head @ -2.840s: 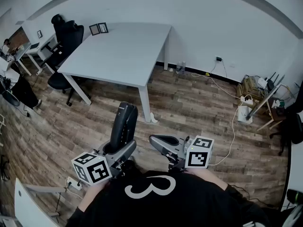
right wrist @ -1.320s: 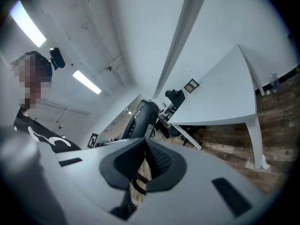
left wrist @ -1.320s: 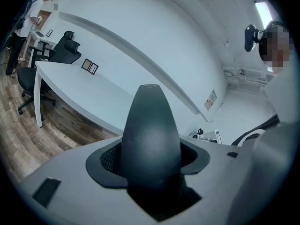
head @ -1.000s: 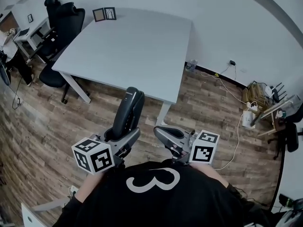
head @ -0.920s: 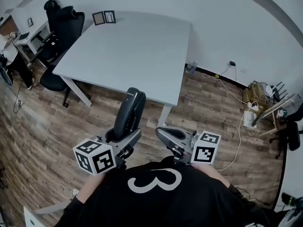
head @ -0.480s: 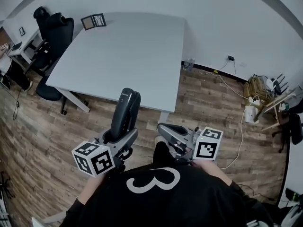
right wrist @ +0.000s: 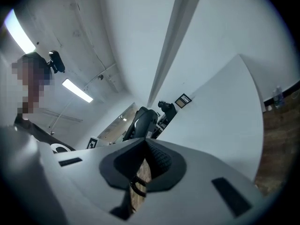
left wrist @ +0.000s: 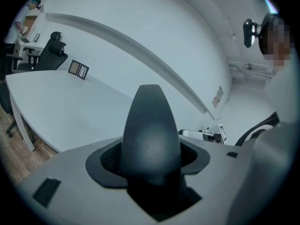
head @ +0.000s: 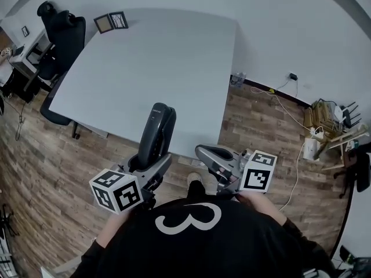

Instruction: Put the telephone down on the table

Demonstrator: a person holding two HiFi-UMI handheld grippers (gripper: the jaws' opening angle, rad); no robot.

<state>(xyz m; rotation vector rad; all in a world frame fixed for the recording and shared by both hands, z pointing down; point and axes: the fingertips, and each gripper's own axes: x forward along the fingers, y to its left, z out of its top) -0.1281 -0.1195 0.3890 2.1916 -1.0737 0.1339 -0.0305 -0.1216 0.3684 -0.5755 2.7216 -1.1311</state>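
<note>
Head view showed my left gripper [head: 149, 168] clamping the upright black plastic telephone handset [head: 156, 131], with the white rectangular table [head: 174, 68] just ahead. It was not yet set down, and my right gripper [head: 201, 152] was closed and empty.

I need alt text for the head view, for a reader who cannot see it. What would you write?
The left gripper grips a black telephone by its lower end, near the front edge of a white table. The right gripper, empty, is beside it. Two small frames stand at the table's far corner.
</note>
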